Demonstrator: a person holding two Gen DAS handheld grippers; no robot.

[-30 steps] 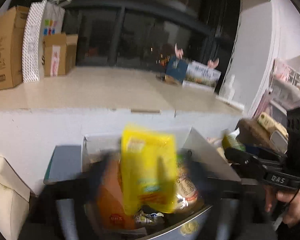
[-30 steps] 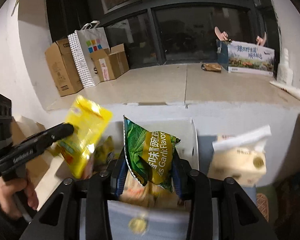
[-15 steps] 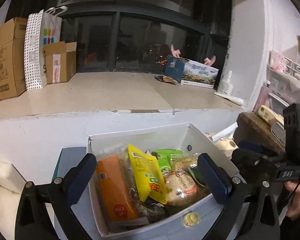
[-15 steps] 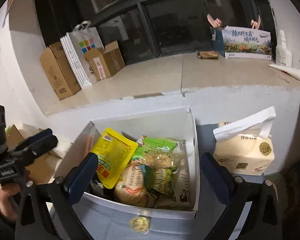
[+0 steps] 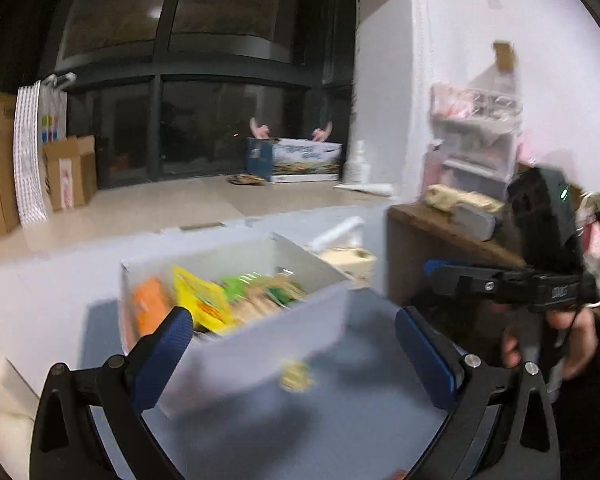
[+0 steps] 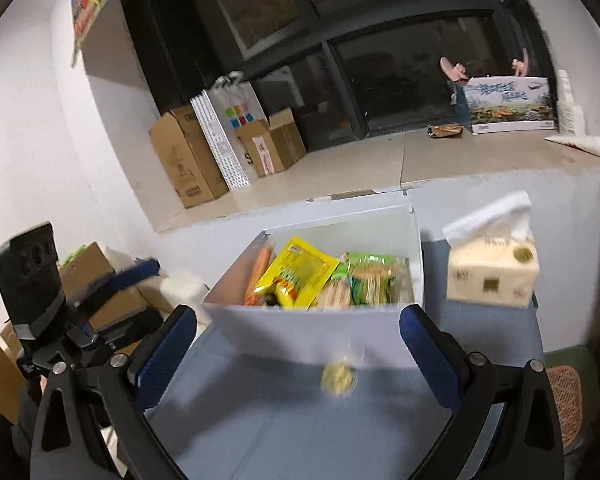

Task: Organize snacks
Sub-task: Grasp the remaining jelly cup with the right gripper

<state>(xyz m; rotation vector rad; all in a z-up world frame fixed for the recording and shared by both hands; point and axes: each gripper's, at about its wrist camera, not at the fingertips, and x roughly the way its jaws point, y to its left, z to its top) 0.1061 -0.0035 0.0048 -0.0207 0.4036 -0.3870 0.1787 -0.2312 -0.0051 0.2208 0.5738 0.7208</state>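
Snacks: we see them packed in the white box.
Left hand-held gripper: spread, empty, before the box.
Right hand-held gripper: spread, empty, before the box.

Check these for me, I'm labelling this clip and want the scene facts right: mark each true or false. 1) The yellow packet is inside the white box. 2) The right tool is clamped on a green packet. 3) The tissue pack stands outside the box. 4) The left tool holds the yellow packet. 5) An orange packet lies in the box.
1) True: the yellow packet lies in the white box.
2) False: the right tool is open and empty; its jaws have just been opening.
3) True: the tissue pack stands beside the box.
4) False: the left tool is open with nothing between its pads.
5) True: the orange packet lies beside the yellow one.
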